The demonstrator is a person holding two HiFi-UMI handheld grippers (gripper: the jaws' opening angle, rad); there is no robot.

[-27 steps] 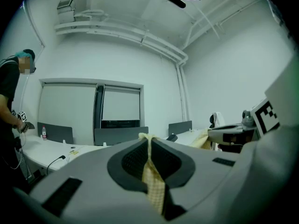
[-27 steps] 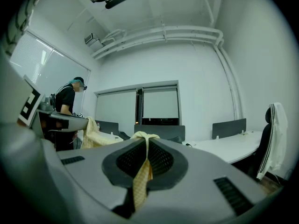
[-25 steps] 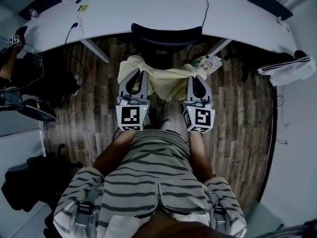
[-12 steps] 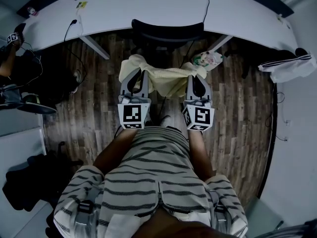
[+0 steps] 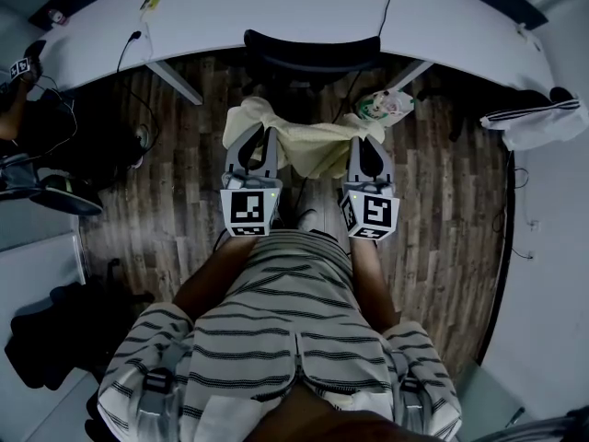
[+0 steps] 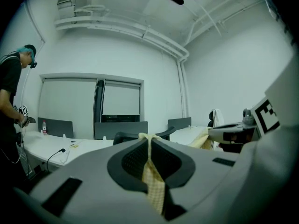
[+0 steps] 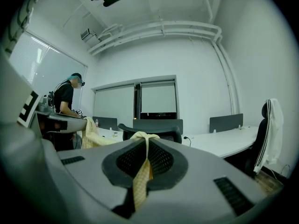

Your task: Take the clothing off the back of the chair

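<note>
The left claw (image 5: 260,134) is clenched on 1 end of the yellow clothing (image 5: 317,147). A thin strip of the cloth sits squeezed between its 2 jaws and pokes out at the tips. The right claw (image 5: 366,141) is clenched on the other end in the same way.

The clothing hangs between the 2 claws and sags a little in the middle. It is to the right of the left claw and to the left of the right claw. The 2 claws sit side by side and point flat, straight ahead.

The black chair (image 5: 311,55) stands just past the claw tips, apart from the clothing. Behind the chair is the long white counter (image 5: 442,26). The wooden floor (image 5: 442,201) is under the claws. Far off to the right of the right claw hangs a white jacket (image 7: 271,125). Far to the left of the left claw stands another person (image 6: 11,92).
</note>
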